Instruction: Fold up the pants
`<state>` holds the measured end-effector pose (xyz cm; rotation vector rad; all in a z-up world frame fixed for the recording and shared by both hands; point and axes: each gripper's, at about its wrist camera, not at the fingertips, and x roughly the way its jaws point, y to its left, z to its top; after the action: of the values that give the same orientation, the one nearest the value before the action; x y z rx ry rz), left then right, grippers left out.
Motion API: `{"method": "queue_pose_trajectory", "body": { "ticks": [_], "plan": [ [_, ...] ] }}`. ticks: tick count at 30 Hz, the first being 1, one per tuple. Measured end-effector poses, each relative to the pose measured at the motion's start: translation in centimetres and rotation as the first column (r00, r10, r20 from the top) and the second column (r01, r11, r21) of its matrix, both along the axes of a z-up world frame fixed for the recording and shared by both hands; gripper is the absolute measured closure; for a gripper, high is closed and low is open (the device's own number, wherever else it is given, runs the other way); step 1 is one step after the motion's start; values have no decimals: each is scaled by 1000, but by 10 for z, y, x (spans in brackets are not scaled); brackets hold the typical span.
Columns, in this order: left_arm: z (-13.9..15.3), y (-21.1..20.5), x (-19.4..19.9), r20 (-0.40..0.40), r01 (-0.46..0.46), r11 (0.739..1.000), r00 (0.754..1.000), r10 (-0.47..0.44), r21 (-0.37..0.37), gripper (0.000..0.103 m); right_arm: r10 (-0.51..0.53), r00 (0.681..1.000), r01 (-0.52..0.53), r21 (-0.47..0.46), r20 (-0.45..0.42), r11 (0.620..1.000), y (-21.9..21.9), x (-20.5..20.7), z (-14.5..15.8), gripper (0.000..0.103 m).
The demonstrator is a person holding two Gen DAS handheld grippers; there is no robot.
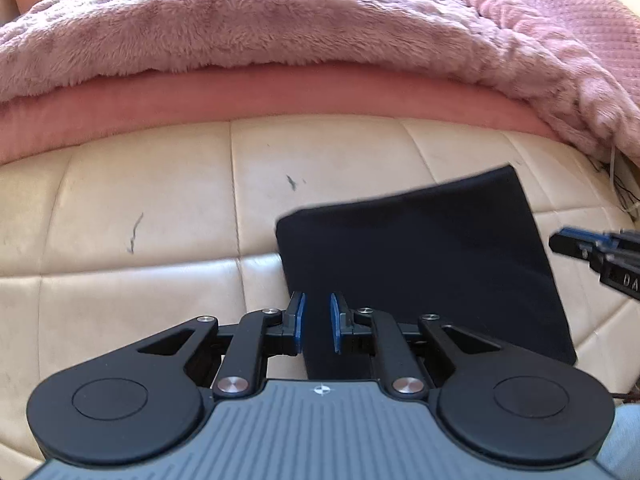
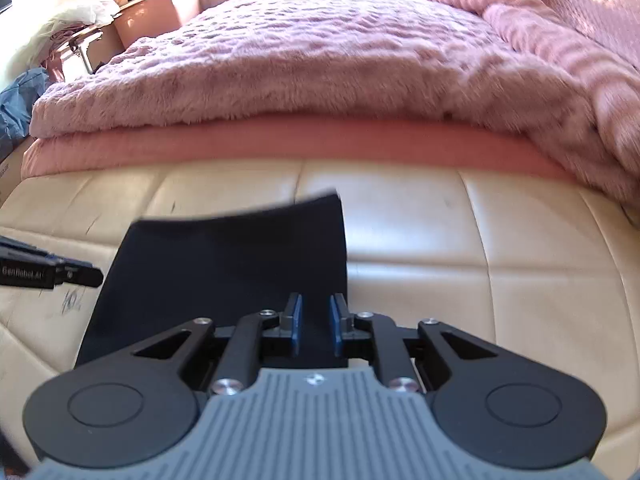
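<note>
Holding the near edge of the folded black fabric pants (image 1: 420, 256), the left gripper (image 1: 318, 326) and right gripper (image 2: 316, 326) each pinch cloth between narrowly parted blue pads. The pants lie on a cream quilted leather surface (image 1: 140, 280). Carrying both corners forward evenly should keep the fold square.

We see the black pants (image 1: 416, 252) folded into a compact, flat rectangle on the cream quilted leather cushion (image 1: 160, 208), short of the pink blanket's edge. The fabric is smooth and unwrinkled, its far edge slightly blurred and its far corners crisp. In the right wrist view the same dark panel (image 2: 224, 264) lies left of centre.
</note>
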<state>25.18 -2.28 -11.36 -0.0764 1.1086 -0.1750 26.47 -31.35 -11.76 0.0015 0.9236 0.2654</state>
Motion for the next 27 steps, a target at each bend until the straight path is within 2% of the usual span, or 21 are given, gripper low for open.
{"method": "queue_pose_trajectory", "body": {
  "ticks": [5, 12, 18, 22, 27],
  "plan": [
    [-12, 0, 23, -2, -9, 999, 1000, 9, 35, 89, 26, 1000, -26, -18, 18, 1000, 18, 44, -9, 93],
    [-32, -4, 41, -20, 11, 998, 1000, -10, 67, 83, 11, 999, -12, -20, -45, 1000, 20, 81, -44, 93],
    [-32, 3, 43, -23, -11, 1000, 1000, 11, 25, 81, -20, 998, 19, -21, -61, 1000, 22, 98, -60, 93],
    [-15, 10, 28, -4, -18, 1000, 1000, 18, -3, 81, -24, 999, 23, -13, -48, 1000, 17, 90, -46, 93],
    [3, 12, -15, 7, 9, 999, 1000, -8, -46, 81, -6, 1000, 6, -8, -16, 1000, 10, 38, -13, 90]
  ]
}}
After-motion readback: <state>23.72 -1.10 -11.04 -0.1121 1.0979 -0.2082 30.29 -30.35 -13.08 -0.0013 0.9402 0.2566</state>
